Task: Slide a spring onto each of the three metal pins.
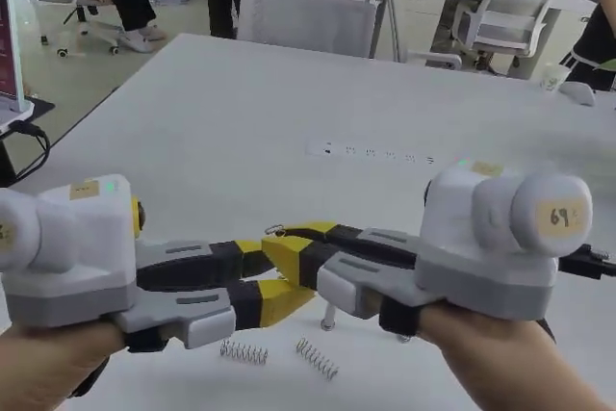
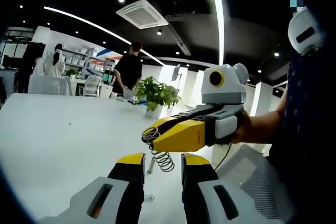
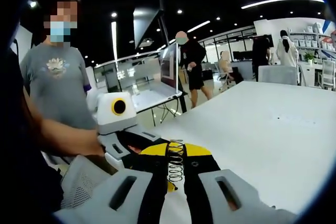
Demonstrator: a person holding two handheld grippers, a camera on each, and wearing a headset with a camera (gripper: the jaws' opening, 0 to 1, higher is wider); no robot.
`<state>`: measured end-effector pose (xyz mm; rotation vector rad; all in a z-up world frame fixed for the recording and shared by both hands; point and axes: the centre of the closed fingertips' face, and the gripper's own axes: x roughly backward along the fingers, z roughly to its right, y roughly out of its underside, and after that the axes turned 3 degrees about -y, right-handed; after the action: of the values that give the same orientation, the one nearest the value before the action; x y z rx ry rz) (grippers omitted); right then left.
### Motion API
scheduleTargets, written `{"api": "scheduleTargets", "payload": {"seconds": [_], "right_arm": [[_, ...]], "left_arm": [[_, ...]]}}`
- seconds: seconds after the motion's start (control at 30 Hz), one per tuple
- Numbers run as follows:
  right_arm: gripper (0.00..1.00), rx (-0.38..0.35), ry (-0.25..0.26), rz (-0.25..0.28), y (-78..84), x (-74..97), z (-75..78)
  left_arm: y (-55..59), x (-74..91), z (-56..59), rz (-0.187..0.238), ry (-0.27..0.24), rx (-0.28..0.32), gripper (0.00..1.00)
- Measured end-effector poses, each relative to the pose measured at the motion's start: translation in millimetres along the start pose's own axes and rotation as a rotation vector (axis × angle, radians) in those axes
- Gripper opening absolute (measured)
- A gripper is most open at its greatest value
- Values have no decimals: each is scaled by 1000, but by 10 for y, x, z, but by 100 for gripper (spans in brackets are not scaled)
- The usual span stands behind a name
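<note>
My right gripper (image 1: 276,232) (image 3: 176,153) is shut on a small steel spring (image 3: 176,165), which stands upright between its yellow tips. In the left gripper view the same spring (image 2: 162,157) hangs down from the right gripper (image 2: 151,136), just beyond my left gripper (image 2: 164,161), which is open. The two grippers cross over the table's near edge, the left gripper (image 1: 294,276) underneath. Two loose springs (image 1: 243,351) (image 1: 318,358) lie on the table below them. A thin metal pin (image 1: 328,318) stands upright beneath the right gripper, and another pin (image 1: 402,337) shows by the hand.
The white table (image 1: 289,113) stretches away with a row of small marks (image 1: 371,152) near its middle. Office chairs (image 1: 306,18) and people stand beyond the far edge. A person in a grey shirt (image 3: 58,82) stands behind the left gripper.
</note>
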<state>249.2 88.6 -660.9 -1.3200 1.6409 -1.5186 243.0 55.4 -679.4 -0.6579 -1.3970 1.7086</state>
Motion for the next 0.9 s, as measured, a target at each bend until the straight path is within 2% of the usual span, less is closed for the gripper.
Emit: {"api": "scheduleTargets", "payload": {"seconds": [0.17,0.53,0.63,0.77,0.9], "right_arm": [[8,-2,-4,3,20,0,-15],[8,-7,-9,-22,48,59,7],[8,-9,-17,-46,80,75,3],[8,6,-36,-100,151,109,-19],[8,27,-71,-180,246,166,-57]], "left_arm": [[2,-9,-13,-5,-2,-17,7],[72,8,-59,-48,-9,-60,3],[105,5,-48,-64,-3,-88,3],[172,-10,-5,-106,10,-158,3],[256,-13,55,-157,38,-213,3]]}}
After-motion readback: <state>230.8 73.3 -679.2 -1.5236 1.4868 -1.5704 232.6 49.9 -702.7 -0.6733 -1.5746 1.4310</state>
